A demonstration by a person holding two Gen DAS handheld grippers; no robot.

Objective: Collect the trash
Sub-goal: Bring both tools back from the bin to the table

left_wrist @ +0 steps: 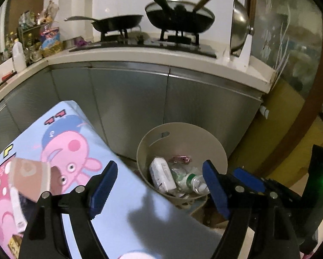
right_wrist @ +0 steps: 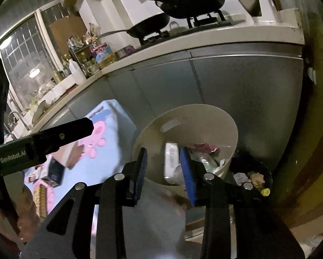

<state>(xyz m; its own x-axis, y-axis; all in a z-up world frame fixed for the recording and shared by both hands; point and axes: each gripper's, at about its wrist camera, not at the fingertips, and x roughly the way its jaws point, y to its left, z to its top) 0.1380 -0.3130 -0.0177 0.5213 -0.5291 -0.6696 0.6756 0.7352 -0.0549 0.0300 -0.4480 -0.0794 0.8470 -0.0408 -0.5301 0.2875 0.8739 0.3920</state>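
A beige bin (left_wrist: 184, 129) stands on the floor against the steel cabinets. It holds a white packet (left_wrist: 162, 173), a clear plastic bottle (left_wrist: 194, 181) and a pink wrapper (left_wrist: 181, 158). My left gripper (left_wrist: 159, 187) hangs open and empty over the edge of a table, just short of the bin. The right wrist view looks down into the same bin (right_wrist: 206, 110) with its white packet (right_wrist: 171, 153). My right gripper (right_wrist: 163, 172) is partly open above the bin's near rim, with nothing between its pads. The left gripper's body (right_wrist: 42, 142) shows on the left.
A table with a blue cartoon-pig cloth (left_wrist: 79, 151) carries a brown cup (left_wrist: 29, 179) and a dark box (right_wrist: 55, 172). A black bin (right_wrist: 252, 177) of scraps sits to the right of the beige one. Above are the counter (left_wrist: 152, 58), pans (left_wrist: 118, 22) and bottles.
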